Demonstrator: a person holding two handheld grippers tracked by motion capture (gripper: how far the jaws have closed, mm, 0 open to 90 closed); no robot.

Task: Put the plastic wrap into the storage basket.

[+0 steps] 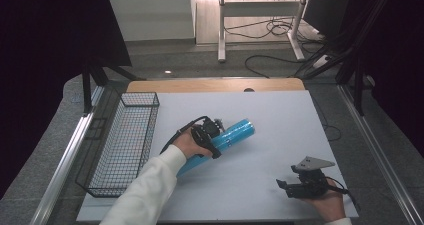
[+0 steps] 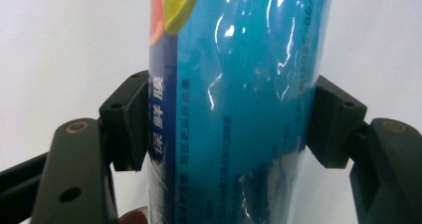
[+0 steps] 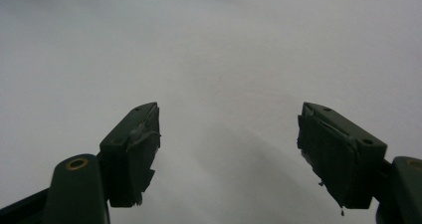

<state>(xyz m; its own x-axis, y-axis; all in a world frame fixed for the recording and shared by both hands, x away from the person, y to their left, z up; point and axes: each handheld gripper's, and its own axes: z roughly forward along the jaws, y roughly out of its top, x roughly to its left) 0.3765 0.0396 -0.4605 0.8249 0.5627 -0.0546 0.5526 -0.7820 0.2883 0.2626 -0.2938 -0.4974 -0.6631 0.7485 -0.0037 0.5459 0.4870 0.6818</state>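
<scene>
**Left hand-held gripper clamped on the blue roll, mid-counter**

We saw the blue roll [image 1: 227,139] lying on a slant near the middle of the counter [image 1: 280,120], with bare white surface open all around its far and right sides. The wire basket [image 1: 125,142] ran along the counter's left edge, near the roll's lower end but apart from it. Our left hand-held gripper [image 1: 216,135] sat across the roll's middle, and in the left gripper view both pads [image 2: 130,119] pressed against its shiny wrap [image 2: 234,109]. The left forearm came in at an angle from the bottom. Our right hand-held gripper [image 1: 282,184] rested low at the counter's near right corner, well apart from the roll, its jaws standing wide over bare counter [image 3: 224,59].
</scene>
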